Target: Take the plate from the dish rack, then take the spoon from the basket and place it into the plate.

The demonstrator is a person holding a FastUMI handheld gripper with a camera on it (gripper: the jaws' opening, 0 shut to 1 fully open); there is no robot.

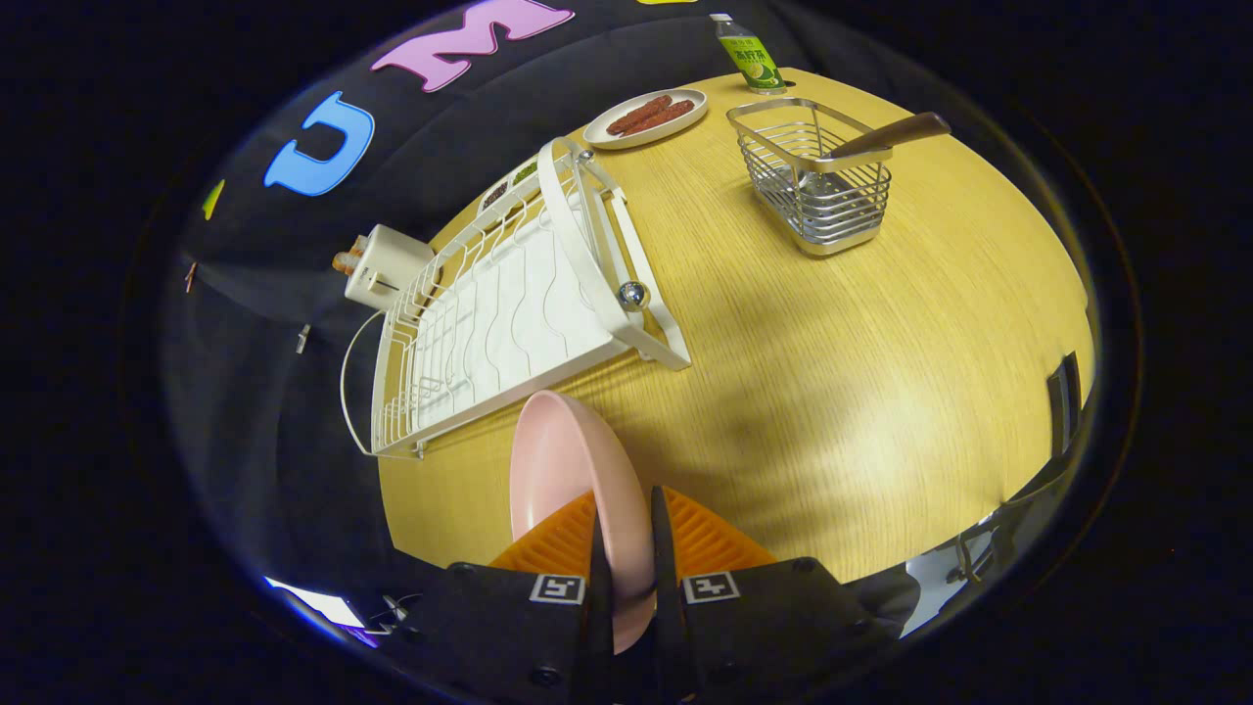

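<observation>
A pink plate (pixel 573 480) stands on edge between my fingers, and my gripper (pixel 626 543) is shut on its rim, holding it above the wooden table (pixel 832 392). Beyond the plate and to its left lies the white dish rack (pixel 509 313), with nothing in its slots. Farther off, ahead and to the right, stands a wire basket (pixel 817 181). A spoon with a brown wooden handle (pixel 896 134) leans out of the basket toward the right; its bowl is hidden inside.
A white oval plate with sausages (pixel 646 117) sits behind the rack, and a green-labelled bottle (pixel 749 54) stands at the table's far edge. A white boxy appliance (pixel 384 264) rests left of the rack. A dark chair (pixel 1062 401) shows off the table's right edge.
</observation>
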